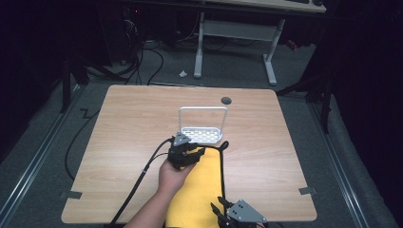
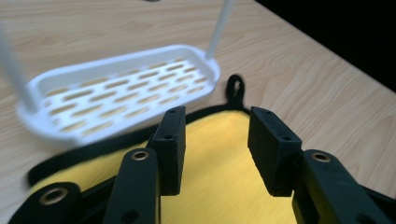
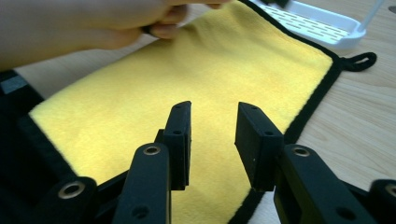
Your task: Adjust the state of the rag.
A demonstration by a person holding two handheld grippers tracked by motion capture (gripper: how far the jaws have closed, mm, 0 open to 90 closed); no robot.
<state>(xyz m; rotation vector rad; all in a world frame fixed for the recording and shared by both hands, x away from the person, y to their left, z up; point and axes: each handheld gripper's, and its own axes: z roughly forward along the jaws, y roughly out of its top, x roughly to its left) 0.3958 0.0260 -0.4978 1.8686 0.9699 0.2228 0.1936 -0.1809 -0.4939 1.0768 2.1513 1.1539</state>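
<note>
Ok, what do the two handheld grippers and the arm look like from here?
Both are black two-jaw tools with flat rectangular pads: the left gripper and the right gripper. Each carries a grey three-cornered plate dotted with small marks on top. A black cable trails from the left one. The forearm is bare, with no sleeve in view.

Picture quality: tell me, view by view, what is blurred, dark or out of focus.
High view: the table is lit, the room around it nearly black. Left gripper view: the white rack is smeared and soft, the jaws sharper. Right gripper view: the yellow cloth is fairly clear, the hand at the top blurred.
</note>
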